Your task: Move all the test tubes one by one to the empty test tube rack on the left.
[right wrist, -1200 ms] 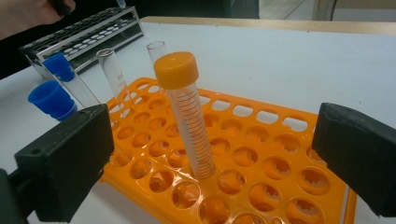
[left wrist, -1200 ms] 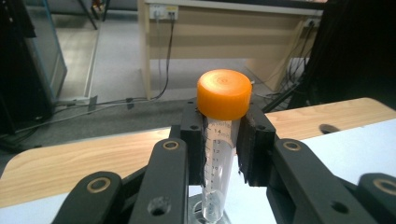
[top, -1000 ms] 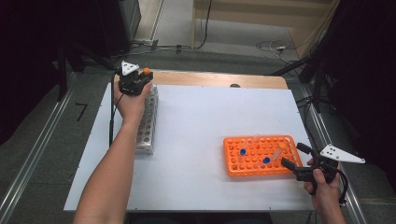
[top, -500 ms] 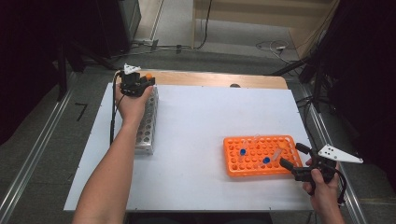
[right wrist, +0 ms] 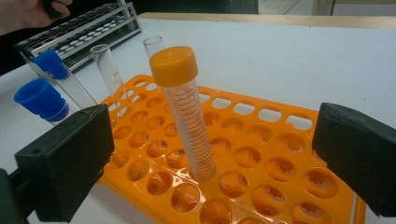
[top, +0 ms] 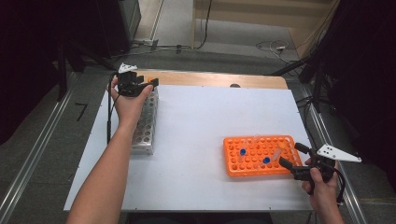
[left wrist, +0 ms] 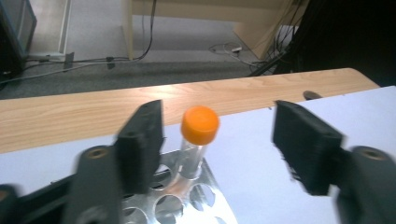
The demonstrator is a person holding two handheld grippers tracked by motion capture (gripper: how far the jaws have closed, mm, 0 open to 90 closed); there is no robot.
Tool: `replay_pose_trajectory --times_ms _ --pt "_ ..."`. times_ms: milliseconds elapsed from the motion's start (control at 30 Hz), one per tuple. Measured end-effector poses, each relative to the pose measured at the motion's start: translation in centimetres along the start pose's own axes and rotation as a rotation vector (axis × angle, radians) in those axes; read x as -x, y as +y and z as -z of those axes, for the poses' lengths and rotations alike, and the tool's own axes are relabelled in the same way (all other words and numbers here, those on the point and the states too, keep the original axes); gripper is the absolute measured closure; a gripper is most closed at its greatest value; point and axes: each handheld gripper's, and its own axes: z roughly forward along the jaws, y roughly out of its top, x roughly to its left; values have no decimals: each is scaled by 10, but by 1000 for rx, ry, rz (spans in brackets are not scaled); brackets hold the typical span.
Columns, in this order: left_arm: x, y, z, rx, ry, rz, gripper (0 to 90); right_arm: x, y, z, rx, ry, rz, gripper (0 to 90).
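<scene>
Straddling the orange-capped graduated plastic tube [right wrist: 187,116] in the orange plastic rack [top: 259,155] at the counter's near right edge, right tongs [right wrist: 212,161] gape wide; a skewed close could tip it. Far-left, left tongs [left wrist: 219,140] have just been opening around the orange-capped clear tube [left wrist: 196,140] in the metal rack [top: 144,126]; withdrawing may snag it.

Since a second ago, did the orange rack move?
No. The orange rack sits in the same spot on the white table, near its right edge.
</scene>
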Motion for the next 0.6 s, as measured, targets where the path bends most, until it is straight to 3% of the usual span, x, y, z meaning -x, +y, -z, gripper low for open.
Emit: replay_pose_trajectory --times_ms 167,300,400,600 --pt "12 -4 13 -2 -52 -10 111 2 -1 -2 -7 -1 -6 0" --pt "20 -8 28 15 -103 -8 61 2 -1 -5 -12 6 -11 28" --pt "28 -12 38 11 -128 -30 16 1 -1 -6 -16 15 -9 45" --pt "45 -24 57 31 -172 -45 6 -3 -2 -10 -39 28 9 112"
